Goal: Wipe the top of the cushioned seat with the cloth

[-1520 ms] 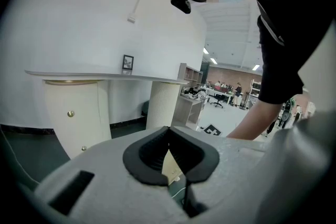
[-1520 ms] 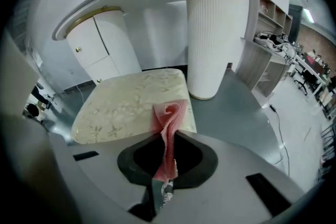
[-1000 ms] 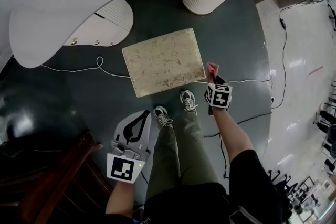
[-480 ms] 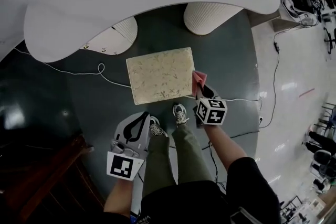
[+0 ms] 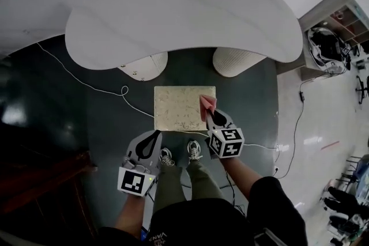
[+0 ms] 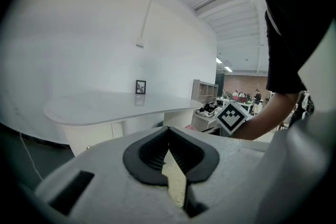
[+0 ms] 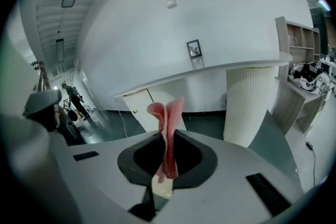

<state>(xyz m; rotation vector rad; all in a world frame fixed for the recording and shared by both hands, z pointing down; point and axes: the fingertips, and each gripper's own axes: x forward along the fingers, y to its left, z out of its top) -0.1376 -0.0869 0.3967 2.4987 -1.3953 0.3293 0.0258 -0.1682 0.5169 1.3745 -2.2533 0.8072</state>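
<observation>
The cushioned seat (image 5: pixel 181 108) is a beige, patterned square on the dark floor, in front of the person's shoes. My right gripper (image 5: pixel 210 114) is shut on a pink cloth (image 5: pixel 206 105), which hangs over the seat's right edge. In the right gripper view the cloth (image 7: pixel 168 128) stands up, folded, between the jaws of that gripper (image 7: pixel 167 138), with a sliver of seat (image 7: pixel 163 186) below. My left gripper (image 5: pixel 156 133) is shut with nothing in it, near the seat's front left corner. A strip of the seat (image 6: pixel 176 181) shows below the left gripper's (image 6: pixel 169 132) jaws.
A large white table (image 5: pixel 184 14) stands beyond the seat on two ribbed pedestals (image 5: pixel 144 65) (image 5: pixel 237 60). A white cable (image 5: pixel 86 85) runs over the floor to the seat's left. Shelves (image 5: pixel 340 20) and clutter stand at the right. A small framed picture (image 7: pixel 193 49) leans on the wall.
The head view has pulled back and swung toward the table. My right gripper has carried the pink cloth left, from beside the seat to over its right edge. The left gripper has hardly moved.
</observation>
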